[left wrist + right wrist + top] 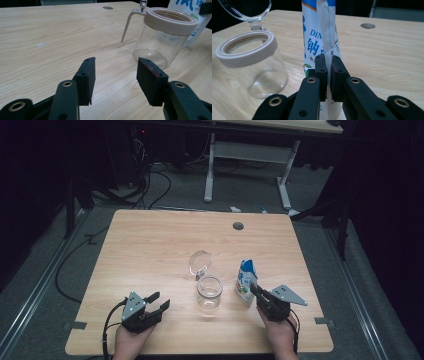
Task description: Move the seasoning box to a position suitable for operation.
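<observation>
The right tongs (327, 75) were pinched on the back seam of the white-and-blue pouch (319, 37), held upright on the bench (150, 250) just right of the open glass jar (209, 291). The left tongs (159, 301) were held level, spread and empty, pointed at the jar from the left, apart from it.

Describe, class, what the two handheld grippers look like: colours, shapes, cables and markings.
The left gripper and right gripper are black, each topped by a grey three-cornered plate and trailing a black cable. Their flat rectangular pads sit on arms with brass-ringed holes; one pad carries reddish smears.
</observation>
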Tool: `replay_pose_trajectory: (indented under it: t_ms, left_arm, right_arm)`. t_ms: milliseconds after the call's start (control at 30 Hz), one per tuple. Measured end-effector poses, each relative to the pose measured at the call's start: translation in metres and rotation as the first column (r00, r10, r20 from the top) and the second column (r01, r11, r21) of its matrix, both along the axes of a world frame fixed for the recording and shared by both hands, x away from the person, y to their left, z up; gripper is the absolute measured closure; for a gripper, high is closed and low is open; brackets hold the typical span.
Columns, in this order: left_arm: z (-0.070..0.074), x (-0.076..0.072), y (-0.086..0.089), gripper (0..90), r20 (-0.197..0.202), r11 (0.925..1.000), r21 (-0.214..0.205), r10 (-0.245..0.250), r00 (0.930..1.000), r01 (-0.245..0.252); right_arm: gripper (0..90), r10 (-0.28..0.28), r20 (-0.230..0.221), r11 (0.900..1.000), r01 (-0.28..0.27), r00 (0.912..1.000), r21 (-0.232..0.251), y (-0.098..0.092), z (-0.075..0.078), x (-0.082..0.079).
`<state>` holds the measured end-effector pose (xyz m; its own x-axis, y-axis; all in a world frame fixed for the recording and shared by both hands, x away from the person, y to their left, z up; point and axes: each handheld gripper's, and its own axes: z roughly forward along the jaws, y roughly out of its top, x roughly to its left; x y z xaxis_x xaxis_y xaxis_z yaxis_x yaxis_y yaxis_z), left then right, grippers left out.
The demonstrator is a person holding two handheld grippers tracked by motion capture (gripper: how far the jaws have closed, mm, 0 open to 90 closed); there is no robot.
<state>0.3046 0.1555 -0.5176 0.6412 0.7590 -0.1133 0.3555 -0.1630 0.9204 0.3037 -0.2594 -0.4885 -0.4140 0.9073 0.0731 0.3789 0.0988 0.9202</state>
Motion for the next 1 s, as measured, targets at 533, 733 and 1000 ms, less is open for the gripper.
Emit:
replay_pose_trajectory:
  t_ms: [533,733,1000]
  left_arm:
    - [0.001,-0.005,0.002,38.8,0.041,0.9978,-0.009,-0.065,0.997,0.066]
    - [0.001,-0.005,0.004,37.9,0.056,0.9976,-0.025,-0.063,0.9964,0.065]
    - [-0.001,-0.006,0.007,37.3,0.088,0.9952,-0.064,-0.068,0.9938,0.074]
  right_arm:
    - [88.3,0.069,-0.111,0.9964,-0.074,0.9915,-0.042,-0.01,0.026,0.011]
    - [88.5,0.105,-0.192,0.986,-0.127,0.9757,-0.108,-0.013,0.044,0.019]
    - [88.5,0.128,-0.308,0.9686,-0.186,0.9428,-0.165,-0.018,0.067,0.031]
